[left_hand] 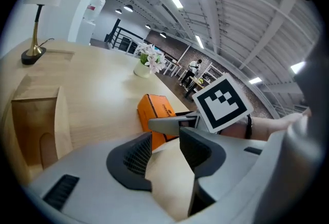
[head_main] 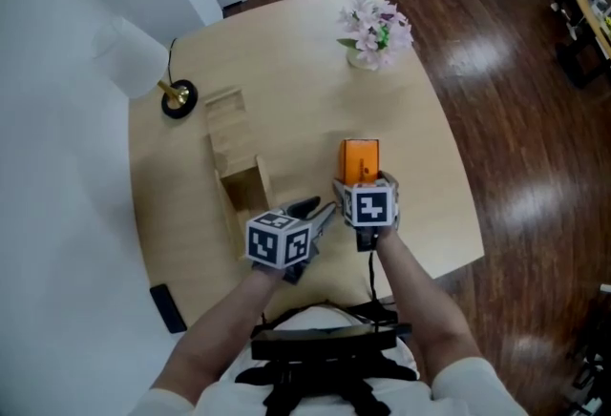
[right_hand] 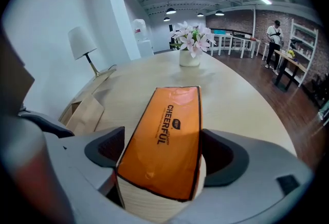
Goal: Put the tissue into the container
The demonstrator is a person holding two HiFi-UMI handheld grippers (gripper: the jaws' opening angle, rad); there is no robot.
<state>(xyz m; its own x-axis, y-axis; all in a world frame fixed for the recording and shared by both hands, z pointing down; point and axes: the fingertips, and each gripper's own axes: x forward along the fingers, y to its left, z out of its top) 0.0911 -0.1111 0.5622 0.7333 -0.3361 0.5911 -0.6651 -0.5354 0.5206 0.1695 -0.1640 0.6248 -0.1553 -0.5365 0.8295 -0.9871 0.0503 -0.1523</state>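
An orange tissue pack (head_main: 360,159) lies flat on the round wooden table (head_main: 305,80), right of a light wooden container (head_main: 229,133) with an open top. My right gripper (head_main: 365,181) stands at the pack's near end. In the right gripper view the pack (right_hand: 172,135) fills the gap of the gripper (right_hand: 160,142), whose jaws are spread wide on either side of it. My left gripper (head_main: 320,211) is close beside it on the left, open, with only bare table between its jaws (left_hand: 164,138). The pack (left_hand: 157,110) and the container (left_hand: 36,115) lie ahead of it.
A white lamp on a dark base (head_main: 177,97) stands at the table's left edge. A vase of pink flowers (head_main: 374,32) sits at the far side. A dark flat object (head_main: 169,307) lies near the front left edge. Dark wood floor surrounds the table.
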